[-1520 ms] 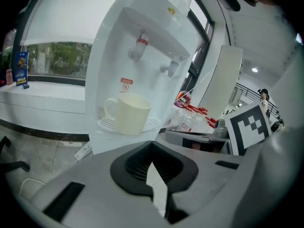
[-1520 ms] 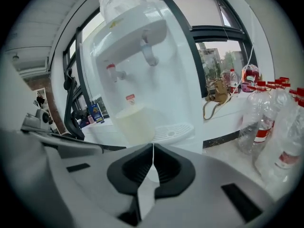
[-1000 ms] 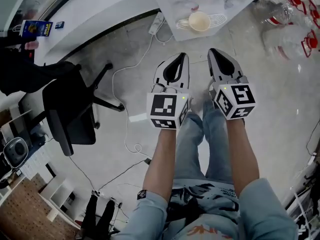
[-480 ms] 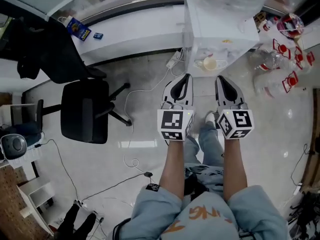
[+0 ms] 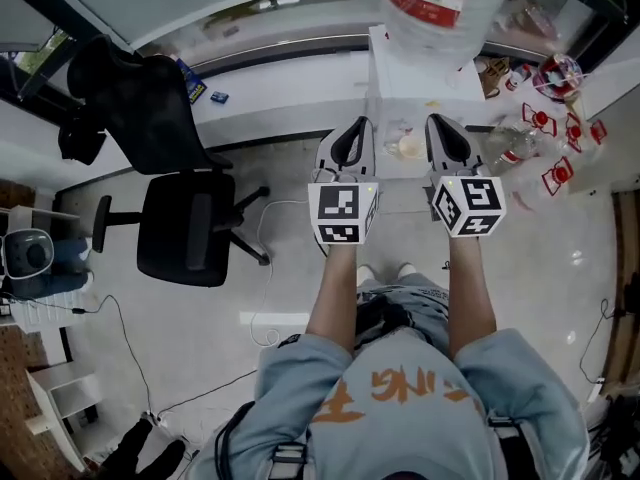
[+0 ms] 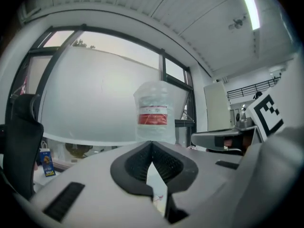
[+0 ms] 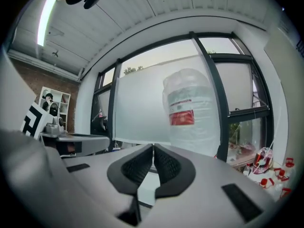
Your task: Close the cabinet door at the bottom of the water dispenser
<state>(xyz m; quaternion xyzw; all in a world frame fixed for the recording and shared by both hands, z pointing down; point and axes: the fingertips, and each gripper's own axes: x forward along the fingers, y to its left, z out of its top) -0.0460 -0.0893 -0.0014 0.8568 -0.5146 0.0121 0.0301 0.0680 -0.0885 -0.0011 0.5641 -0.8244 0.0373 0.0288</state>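
Water dispenser (image 5: 405, 83) beneath clear jug (image 5: 432, 3)

Water bottle (image 5: 432, 6): cut off by the upper frame edge. Water dispenser (image 5: 400, 68): lower front is hidden in every view. Label (image 7: 182, 118): print is too small to be read.

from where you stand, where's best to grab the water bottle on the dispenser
The water bottle's round body, just under the red label, held from both sides, coming in level from the front: it stands upright on the dispenser and looks too wide for one grip.
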